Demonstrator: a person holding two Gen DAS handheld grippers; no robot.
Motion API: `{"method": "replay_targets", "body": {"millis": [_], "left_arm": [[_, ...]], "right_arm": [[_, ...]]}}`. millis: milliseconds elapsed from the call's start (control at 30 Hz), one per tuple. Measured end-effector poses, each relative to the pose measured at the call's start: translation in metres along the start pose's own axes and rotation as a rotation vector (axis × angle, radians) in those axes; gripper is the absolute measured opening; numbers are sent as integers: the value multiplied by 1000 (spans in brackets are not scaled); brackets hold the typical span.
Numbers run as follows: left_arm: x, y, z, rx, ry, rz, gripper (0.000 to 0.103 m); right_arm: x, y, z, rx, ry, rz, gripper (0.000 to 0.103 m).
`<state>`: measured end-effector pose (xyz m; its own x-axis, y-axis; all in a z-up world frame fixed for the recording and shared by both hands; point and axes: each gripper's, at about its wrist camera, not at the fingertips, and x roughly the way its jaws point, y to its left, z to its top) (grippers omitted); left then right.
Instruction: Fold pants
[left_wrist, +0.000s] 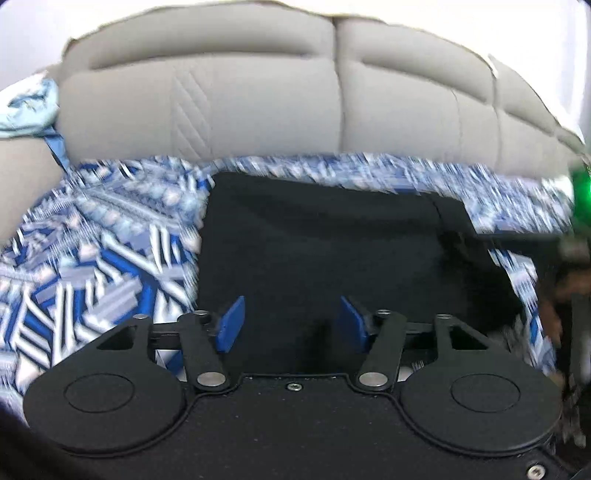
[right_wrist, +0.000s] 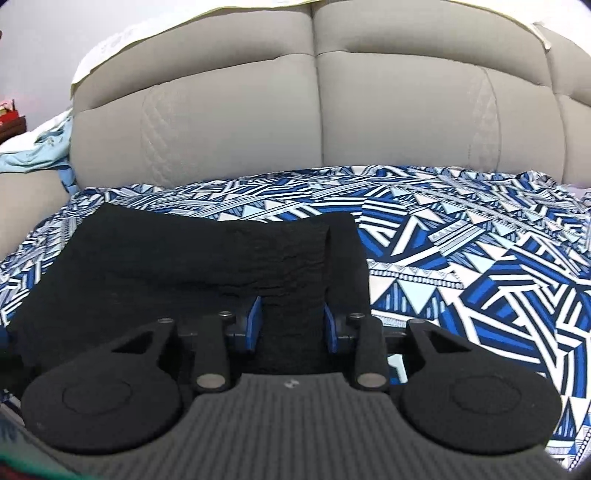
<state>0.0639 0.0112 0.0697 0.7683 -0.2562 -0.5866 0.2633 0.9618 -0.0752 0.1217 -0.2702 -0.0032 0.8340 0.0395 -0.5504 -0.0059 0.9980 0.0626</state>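
Two grippers hang over the same dark garment, and each camera shows you its own.

From your left wrist, the left gripper (left_wrist: 292, 320) sits low over the black pants (left_wrist: 332, 236), which lie as a folded, roughly rectangular slab on the blue-and-white patterned sheet (left_wrist: 92, 258). Its blue pads (left_wrist: 231, 325) stand apart with the black cloth showing between them. You cannot tell from this blurred view whether the pads touch the fabric or only hover above it. Behind the sheet rises the grey padded sofa back (left_wrist: 258, 96), and a pale blue cloth (left_wrist: 29, 107) is bunched at its left end. At the right edge a green smear and part of a hand show, too blurred to read.

From your right wrist, the picture is sharp. The right gripper (right_wrist: 292, 323) is near the right-hand edge of the black pants (right_wrist: 184, 258), where a narrower flap overlaps the main panel. Its blue pads (right_wrist: 254, 325) stand partly spread, with a strip of the textured black fabric running up between them. You cannot tell whether they press on it. The patterned sheet (right_wrist: 480, 258) lies bare to the right, and the sofa back (right_wrist: 314, 110) is behind.
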Motion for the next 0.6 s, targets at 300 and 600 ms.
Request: {"method": "replay_targets", "body": {"millis": [300,600], "left_arm": [[75,25,53,-82,15,119,77],[132,52,62,-258,79,113,78]], "right_arm": [[14,-15,9,60,3,-28,84],[37,-23,21,97,26,31,91]]}}
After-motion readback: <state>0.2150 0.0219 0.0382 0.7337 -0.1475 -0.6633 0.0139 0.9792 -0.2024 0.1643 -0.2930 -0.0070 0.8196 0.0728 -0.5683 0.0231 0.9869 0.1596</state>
